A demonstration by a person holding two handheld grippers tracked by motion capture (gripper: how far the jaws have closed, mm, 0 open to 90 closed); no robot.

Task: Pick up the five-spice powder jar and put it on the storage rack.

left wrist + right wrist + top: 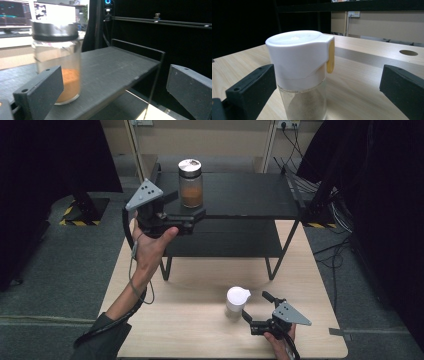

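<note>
While both grippers stand open and empty, each has a jar just ahead of its jaws. The left gripper (192,217) hovers at the front left edge of the black shelf's (250,195) top board, and the spice jar (190,183) stands upright just beyond it, near the board's left end. In the left gripper view that jar (57,60) sits close against the left jaw rather than midway between the two — so the tool would likely need to shift toward that side before closing. The right gripper (257,307) is held low near the tabletop's (200,290) front edge, jaws wide, with the white-capped shaker (236,302) upright just to its left; in the right gripper view the shaker (302,72) also stands nearer the left jaw.

The spice jar is clear glass with a dark metal-looking lid and orange-brown powder in its lower part. The shaker has a smooth white plastic cap with a yellow tab, over a clear body of pale powder. The tabletop is light wood grain; the shelf matte black.
</note>
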